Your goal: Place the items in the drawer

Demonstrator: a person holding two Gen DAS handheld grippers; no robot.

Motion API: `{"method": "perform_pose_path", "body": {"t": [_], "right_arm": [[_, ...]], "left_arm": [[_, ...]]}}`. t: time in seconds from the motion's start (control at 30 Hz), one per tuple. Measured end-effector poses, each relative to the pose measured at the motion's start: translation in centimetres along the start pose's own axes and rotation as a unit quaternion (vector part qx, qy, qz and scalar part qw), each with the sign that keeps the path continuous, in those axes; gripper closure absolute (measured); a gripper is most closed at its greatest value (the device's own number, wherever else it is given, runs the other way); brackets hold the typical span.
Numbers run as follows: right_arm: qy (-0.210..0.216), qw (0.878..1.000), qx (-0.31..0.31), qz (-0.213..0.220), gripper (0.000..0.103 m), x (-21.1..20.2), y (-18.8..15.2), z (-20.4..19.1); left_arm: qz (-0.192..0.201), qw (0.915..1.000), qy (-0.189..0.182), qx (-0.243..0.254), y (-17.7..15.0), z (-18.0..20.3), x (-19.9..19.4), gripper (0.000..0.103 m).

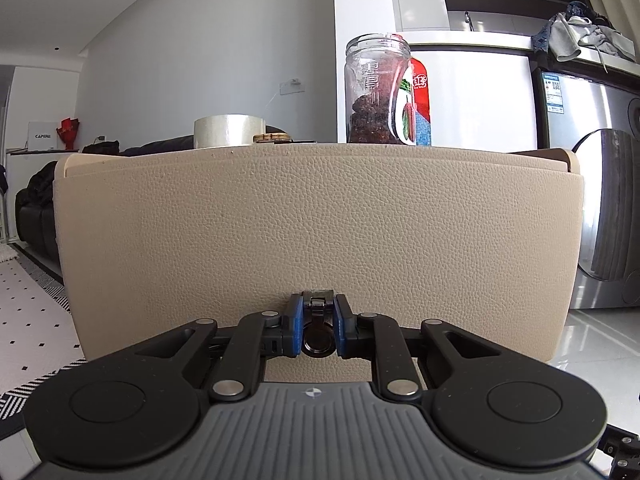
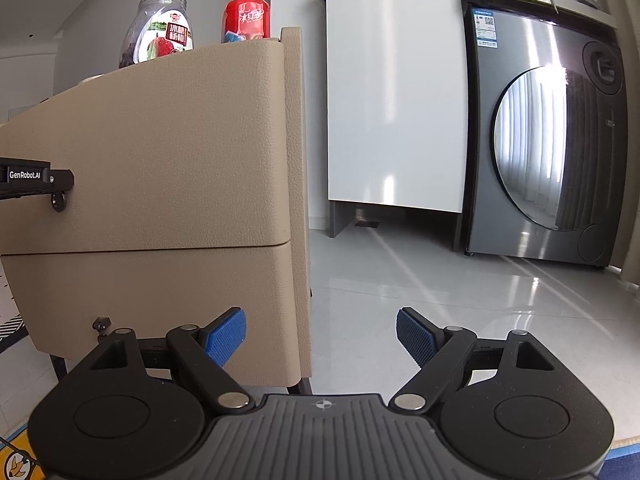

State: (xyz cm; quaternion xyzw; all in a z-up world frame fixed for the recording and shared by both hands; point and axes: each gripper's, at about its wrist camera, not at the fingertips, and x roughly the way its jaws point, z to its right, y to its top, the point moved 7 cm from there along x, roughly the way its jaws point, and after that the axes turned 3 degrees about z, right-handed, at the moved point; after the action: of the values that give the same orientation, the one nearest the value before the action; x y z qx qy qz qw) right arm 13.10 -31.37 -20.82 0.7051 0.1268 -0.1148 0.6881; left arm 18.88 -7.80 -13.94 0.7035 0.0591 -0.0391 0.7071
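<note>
drawer point(image 1: 312, 216) front fills the view, left gripper point(image 1: 318, 332) clamped on its ring pull point(image 1: 318, 340); jar point(image 1: 376, 92) above; right gripper point(image 2: 320, 334) spread wide, bare floor point(image 2: 440, 292) beside.

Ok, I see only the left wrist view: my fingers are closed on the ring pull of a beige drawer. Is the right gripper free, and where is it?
Observer: The right gripper is open and empty. It is low beside the right front corner of the cabinet, over bare floor.
Operator: Is the drawer I hold the only one?
Observer: No. The left gripper holds the ring pull of the upper drawer. A lower drawer sits under it, with its own small pull.
</note>
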Motion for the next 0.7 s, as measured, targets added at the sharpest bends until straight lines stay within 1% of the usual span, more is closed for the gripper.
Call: {"method": "perform_pose_path", "body": {"t": [0.13, 0.3, 0.57, 0.7], "right_arm": [[0.002, 1.0, 0.015, 0.003, 0.017, -0.2, 0.3, 0.5], [0.007, 1.0, 0.027, 0.008, 0.017, -0.6, 0.7, 0.8], [0.017, 0.999, 0.023, 0.032, 0.017, -1.8, 1.4, 0.4], [0.018, 0.999, 0.011, 0.046, 0.017, -2.6, 1.8, 0.0]], "left_arm": [[-0.002, 0.9999, 0.005, 0.009, 0.0, 0.2, 0.0, 0.085], [-0.006, 0.9999, 0.008, 0.008, 0.1, 0.3, -0.2, 0.085], [-0.01, 0.9999, 0.01, 0.009, 0.0, 0.3, -0.8, 0.086], [-0.011, 0.9998, 0.01, 0.011, 0.0, 0.3, -1.2, 0.086]]}}
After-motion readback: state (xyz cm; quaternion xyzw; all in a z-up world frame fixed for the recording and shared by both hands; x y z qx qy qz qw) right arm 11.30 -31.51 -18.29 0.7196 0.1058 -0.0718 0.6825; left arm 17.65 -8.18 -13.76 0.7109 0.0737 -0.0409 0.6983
